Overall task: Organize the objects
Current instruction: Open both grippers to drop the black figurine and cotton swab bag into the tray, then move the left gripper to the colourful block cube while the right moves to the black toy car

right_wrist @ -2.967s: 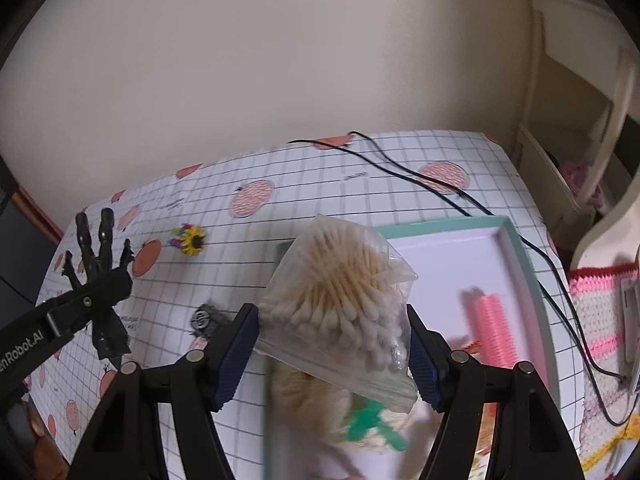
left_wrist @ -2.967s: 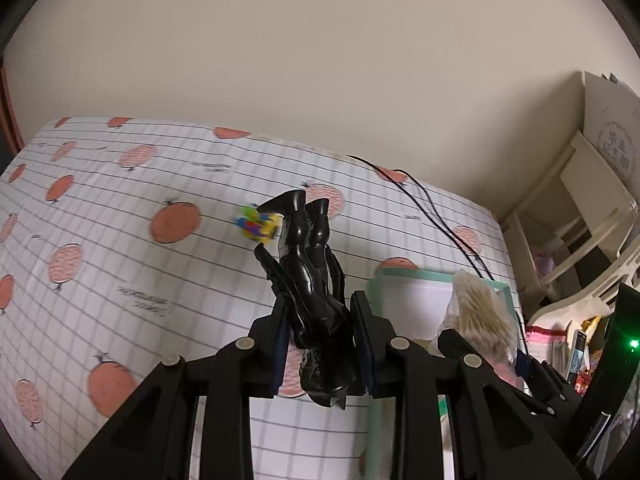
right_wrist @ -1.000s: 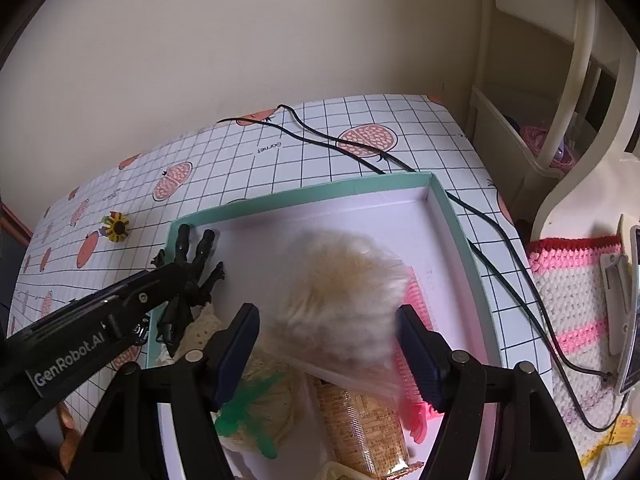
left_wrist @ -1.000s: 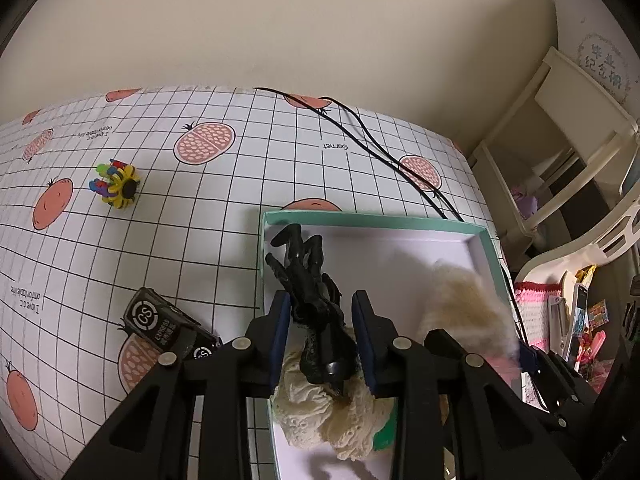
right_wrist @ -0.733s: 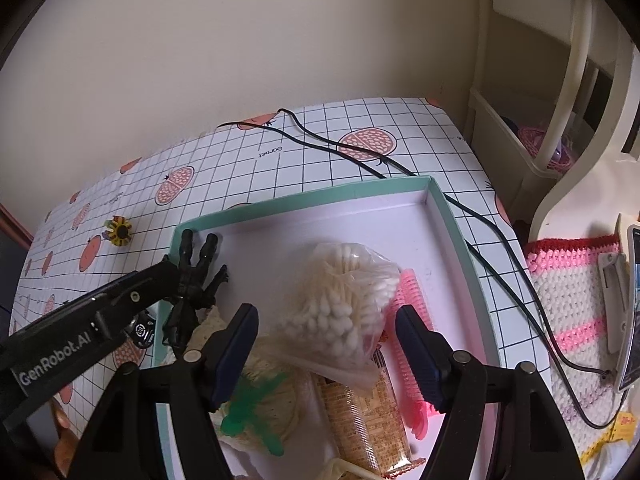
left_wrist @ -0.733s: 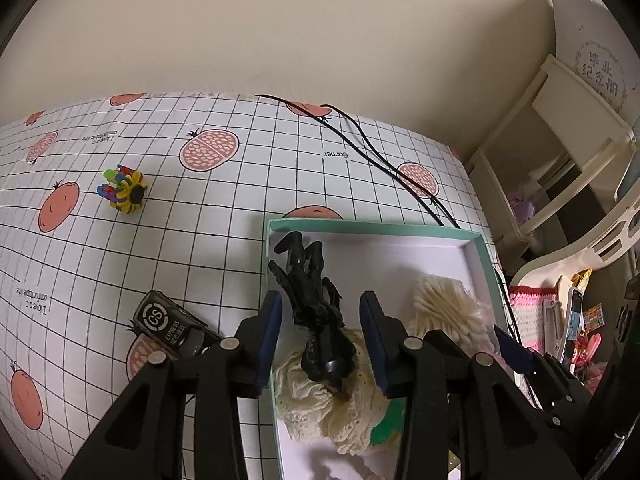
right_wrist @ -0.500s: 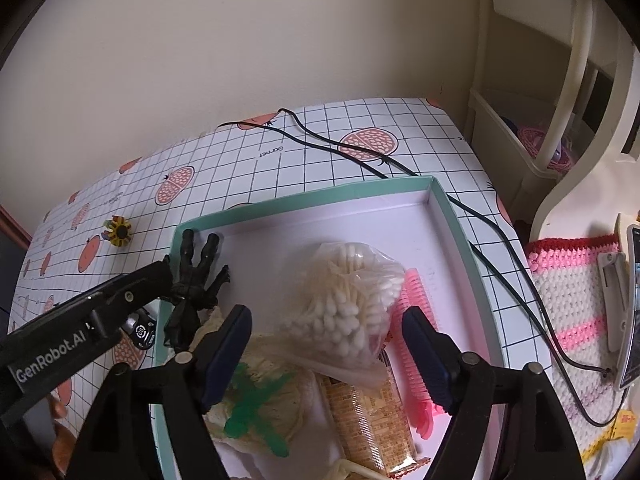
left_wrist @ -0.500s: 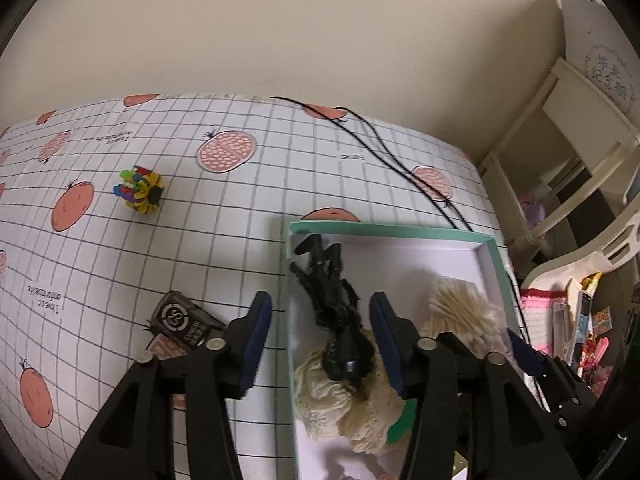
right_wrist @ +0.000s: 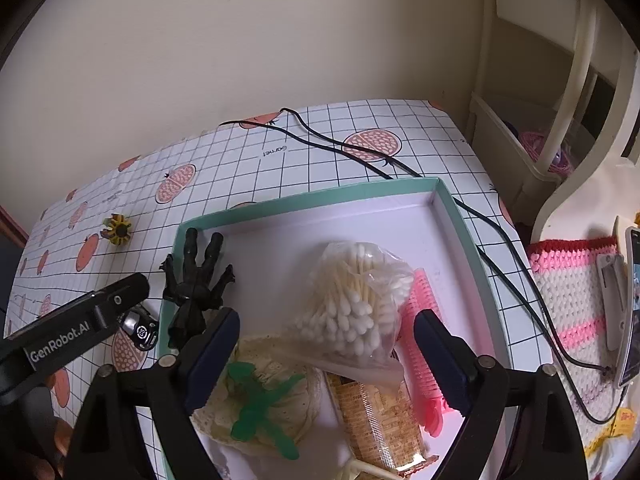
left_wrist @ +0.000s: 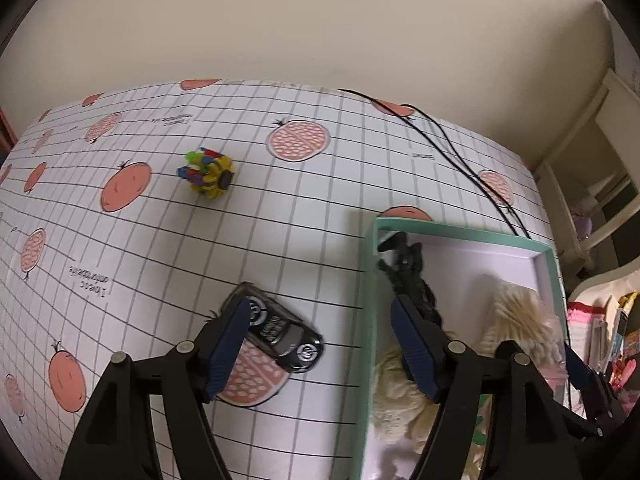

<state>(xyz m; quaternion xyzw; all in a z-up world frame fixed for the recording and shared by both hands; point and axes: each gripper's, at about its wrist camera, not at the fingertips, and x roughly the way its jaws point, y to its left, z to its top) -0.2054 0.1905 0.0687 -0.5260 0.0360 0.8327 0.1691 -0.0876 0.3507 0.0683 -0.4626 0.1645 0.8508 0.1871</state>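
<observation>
The black figure [right_wrist: 196, 284] lies in the near-left corner of the green-rimmed box [right_wrist: 304, 200], ahead and just left of our right gripper [right_wrist: 326, 356], with the bag of cotton swabs [right_wrist: 352, 308] resting straight ahead between that gripper's spread fingers and touching neither pad. Both are down in the box, beside a cream lace cloth [right_wrist: 264, 396], a green plastic toy [right_wrist: 256, 404], a packet of crackers [right_wrist: 380, 420] and a pink hair roller [right_wrist: 424, 304]. We judge the placing step done for these two and the tidy-up only partly through: the toy car [left_wrist: 276, 330] and the small bright-coloured flower toy [left_wrist: 208, 176] sit out on the gridded tablecloth [left_wrist: 160, 240].

Our left gripper [left_wrist: 320, 348] hangs over the box's left wall, jaws wide and holding nothing, the toy car just beside its left finger and partly framed between the two; the flower toy is well ahead and to the left. The next move, as we read it, calls for shifting the left gripper leftward to centre it on the car, dropping low to the cloth and closing across the car's narrow body, which lies at a slant to the fingers, so some wrist turn looks needed. The right gripper tilts down into the box, wide and empty. Black cables [right_wrist: 360, 156] trail beyond the far rim.
</observation>
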